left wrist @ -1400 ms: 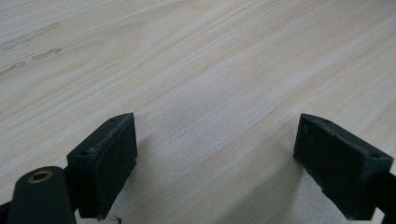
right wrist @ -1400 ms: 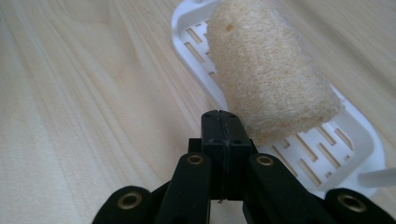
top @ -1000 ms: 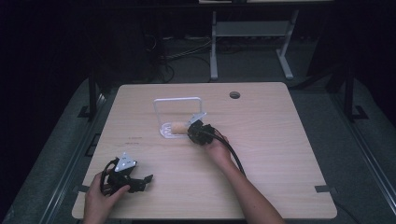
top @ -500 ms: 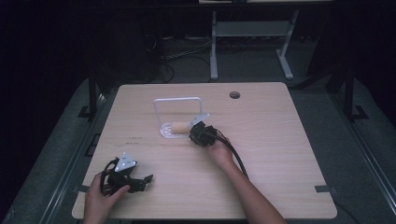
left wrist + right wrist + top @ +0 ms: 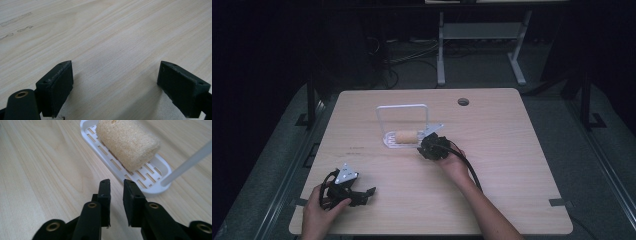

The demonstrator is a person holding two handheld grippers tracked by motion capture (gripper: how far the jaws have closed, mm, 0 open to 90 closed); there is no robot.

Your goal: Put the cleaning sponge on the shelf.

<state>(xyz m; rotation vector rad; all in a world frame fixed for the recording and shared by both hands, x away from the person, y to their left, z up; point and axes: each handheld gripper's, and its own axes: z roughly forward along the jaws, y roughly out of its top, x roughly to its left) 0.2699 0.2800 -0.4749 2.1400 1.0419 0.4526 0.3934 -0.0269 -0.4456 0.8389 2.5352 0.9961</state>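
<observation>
A tan loofah roll (image 5: 128, 143) lay on its side in a white slotted tray (image 5: 155, 185), which stood a little beyond the middle of the pale wooden surface (image 5: 512, 150). A thin white wire frame (image 5: 402, 107) rose upright from the tray and arched over the roll.

The right claw (image 5: 116, 185) sat just short of the tray's near end, close to its rim but apart from it, pointing towards the roll. Its jaws had just been opening and stood a narrow gap apart, with nothing between them; the roll lay free in the tray. In the high view the right claw (image 5: 426, 145) was just beside the tray's right end, with its black cable (image 5: 469, 167) trailing back over the person's right hand (image 5: 454, 165).

The left claw (image 5: 364, 195) rested low over the near left corner of the surface, well apart from the tray, held in the person's left hand (image 5: 319, 212). From its own view the left claw's (image 5: 115, 75) jaws stood wide apart over bare wood, holding nothing.
</observation>
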